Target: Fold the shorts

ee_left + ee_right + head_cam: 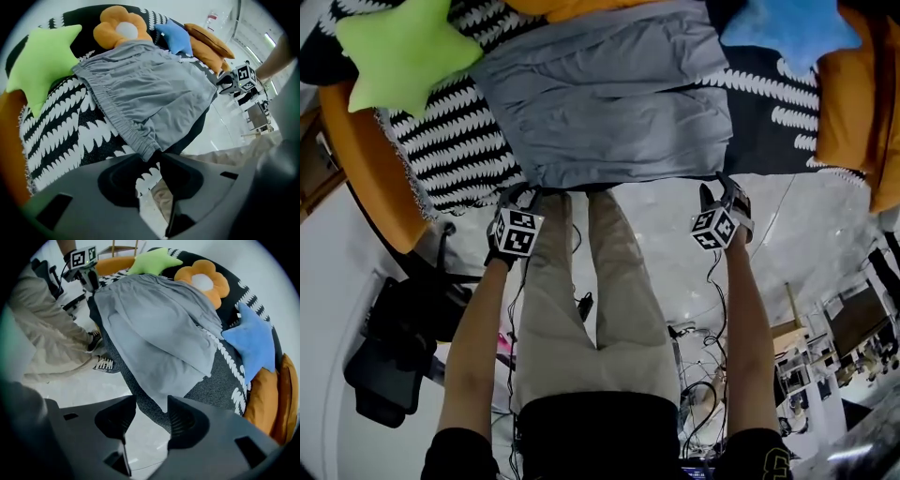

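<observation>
Green star pillow (pixel 398 47): far left, lying on the black-and-white patterned cover (pixel 450 131) spread over an orange padded base (pixel 366 159). Left gripper (pixel 521 194): pointing steeply down at the near-left corner of the shorts; its fingers (pixel 117 183) stand narrowly apart, with the end of the elastic waistband reaching in between their tips and patterned cover visible through the gap behind. Grey shorts (pixel 609 84): spread flat across the middle of the cover, near edge hanging just over its front, waistband along the left side. Orange flower pillow (pixel 119 28): at the far edge, partly under the shorts. Person's legs in beige trousers (pixel 591 300): standing on the pale floor (pixel 675 253), centred in front of the shorts, between the two grippers. Right gripper (pixel 720 187): pointing steeply down at the near-right corner; fingers clearly apart, a pointed corner of grey fabric lying at the gap beside the right-hand finger, not pinched. Blue star pillow (pixel 787 28): far right on the cover. Orange cushion (pixel 853 94): at the right margin, beside the blue star.
</observation>
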Tool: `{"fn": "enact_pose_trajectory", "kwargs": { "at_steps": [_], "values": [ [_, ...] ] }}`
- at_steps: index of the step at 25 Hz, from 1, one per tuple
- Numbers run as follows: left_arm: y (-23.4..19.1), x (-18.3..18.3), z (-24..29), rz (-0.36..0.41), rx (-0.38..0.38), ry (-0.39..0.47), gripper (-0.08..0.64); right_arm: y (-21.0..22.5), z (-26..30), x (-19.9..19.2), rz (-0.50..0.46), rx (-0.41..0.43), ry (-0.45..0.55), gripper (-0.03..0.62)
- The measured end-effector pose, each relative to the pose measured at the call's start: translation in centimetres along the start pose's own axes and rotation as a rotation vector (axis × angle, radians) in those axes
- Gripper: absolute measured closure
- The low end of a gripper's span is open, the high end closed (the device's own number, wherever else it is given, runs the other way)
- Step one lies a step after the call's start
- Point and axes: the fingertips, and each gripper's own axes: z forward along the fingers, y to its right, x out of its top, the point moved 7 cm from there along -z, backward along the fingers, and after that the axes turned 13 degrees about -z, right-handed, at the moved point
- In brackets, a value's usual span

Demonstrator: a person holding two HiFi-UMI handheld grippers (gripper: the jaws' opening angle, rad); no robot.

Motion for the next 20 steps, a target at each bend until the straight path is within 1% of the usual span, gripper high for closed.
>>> {"fn": "enact_pose_trajectory", "kwargs": {
  "at_steps": [3, 4, 5, 6, 7, 10, 13, 17, 19, 20],
  "values": [
    [-0.8, -0.2, -0.6, -0.022, 0.048, 0.031, 0.495, -0.9, 0.5, -0.3, -0.043, -0.001, -0.009, 0.371],
    [-0.7, -0.2, -0.8, -0.031, 0.052, 0.047, 0.51, -0.9, 0.5, -0.5, -0.058, -0.013, -0.016, 0.377],
    [-0.6, -0.2, -0.9, -0.034, 0.051, 0.059, 0.515, -0.8, 0.5, -0.6, -0.076, -0.032, -0.025, 0.389],
    [-0.6, -0.3, -1.0, -0.031, 0.05, 0.065, 0.524, -0.5, 0.5, -0.5, -0.095, -0.056, -0.034, 0.418],
    [-0.7, -0.5, -1.2, -0.026, 0.047, 0.063, 0.546, -0.1, 0.7, -0.3, -0.112, -0.076, -0.044, 0.44],
    [-0.5, -1.2, -1.9, -0.014, 0.018, 0.043, 0.546, 0.7, 1.6, -0.5, -0.141, -0.109, -0.084, 0.479],
    [-0.1, -1.5, -2.5, -0.009, -0.007, 0.034, 0.546, 1.4, 1.9, -0.8, -0.18, -0.101, -0.122, 0.572],
    [-0.1, -1.7, -3.7, -0.02, -0.032, 0.053, 0.546, 1.5, 0.5, -1.3, -0.19, -0.084, -0.137, 0.574],
    [-0.4, -1.9, -4.4, -0.009, -0.021, 0.073, 0.546, 1.4, -0.4, -1.2, -0.182, -0.084, -0.141, 0.574],
    [-0.7, -2.1, -4.6, 0.012, -0.003, 0.085, 0.546, 1.2, -0.8, -0.9, -0.172, -0.077, -0.143, 0.574]
  ]
}}
